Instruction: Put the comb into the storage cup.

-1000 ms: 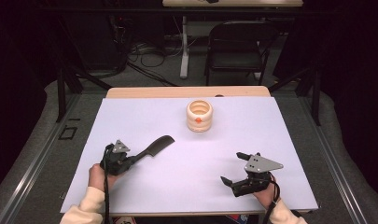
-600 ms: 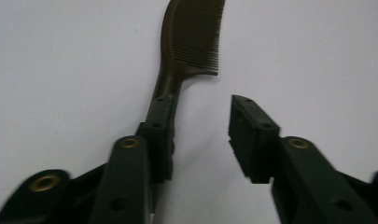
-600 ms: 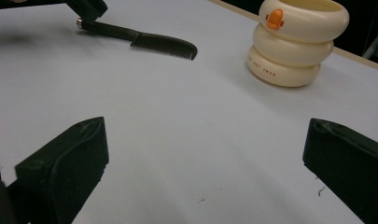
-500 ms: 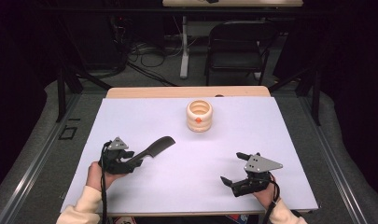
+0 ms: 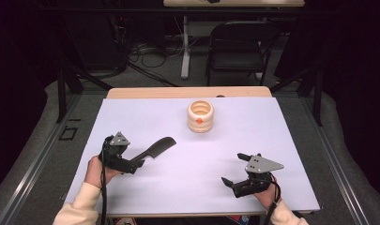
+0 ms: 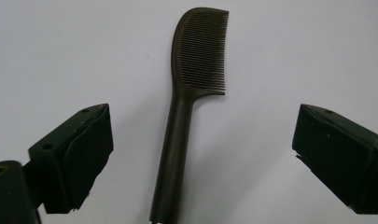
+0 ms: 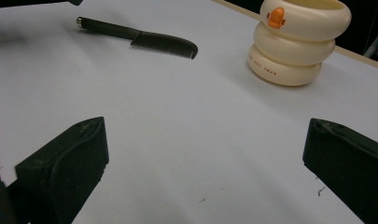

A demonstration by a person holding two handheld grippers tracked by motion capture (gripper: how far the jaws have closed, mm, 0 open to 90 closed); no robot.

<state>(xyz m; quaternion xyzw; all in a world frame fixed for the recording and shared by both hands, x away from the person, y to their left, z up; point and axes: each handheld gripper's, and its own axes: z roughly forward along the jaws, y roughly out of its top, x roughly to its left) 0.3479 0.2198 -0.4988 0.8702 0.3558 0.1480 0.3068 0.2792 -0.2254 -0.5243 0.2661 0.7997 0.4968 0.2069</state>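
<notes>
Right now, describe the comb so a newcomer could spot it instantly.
Start at the white table, then look to its left half, just ahead of the left gripper. The comb lies flat there between the open jaws: dark, slim, long-handled with fine teeth, unlike the squat cream ringed cup farther back.

Even overhead light falls on the white table (image 5: pixel 281 140), which reads bright against a near-black room; shadows are soft and faint; the comb (image 6: pixel 191 93) looks sharp; the near jaws slightly blurred.
</notes>
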